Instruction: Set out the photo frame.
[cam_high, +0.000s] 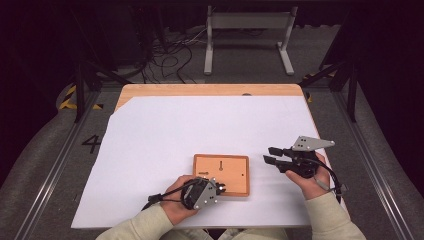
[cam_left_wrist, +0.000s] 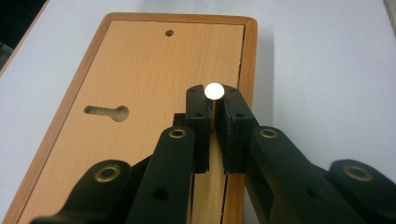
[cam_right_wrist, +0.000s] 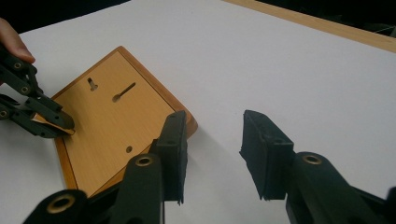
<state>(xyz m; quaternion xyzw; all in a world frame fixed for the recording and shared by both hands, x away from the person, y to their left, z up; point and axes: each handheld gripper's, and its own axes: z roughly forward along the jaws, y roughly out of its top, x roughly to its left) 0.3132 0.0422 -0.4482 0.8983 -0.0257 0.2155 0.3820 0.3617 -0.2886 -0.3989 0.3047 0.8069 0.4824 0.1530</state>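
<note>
A flat wooden board (cam_high: 227, 170) with a raised rim lies on the white sheet, with a keyhole slot (cam_left_wrist: 108, 112) and small holes cut in its face. My left gripper (cam_high: 221, 188) is at the board's near edge, shut on a thin tab with a shiny round head (cam_left_wrist: 214, 90). In the right gripper view the left gripper (cam_right_wrist: 63, 125) pinches a thin brown piece at the board's (cam_right_wrist: 112, 126) edge. My right gripper (cam_high: 268, 154) is held off to the right of the board, open, with nothing between its jaws (cam_right_wrist: 214, 119).
A white paper sheet (cam_high: 175, 125) covers most of the wooden table (cam_high: 200, 90). Beyond the table's far edge stand a white metal frame (cam_high: 247, 30) and loose cables (cam_high: 170, 55) on the floor.
</note>
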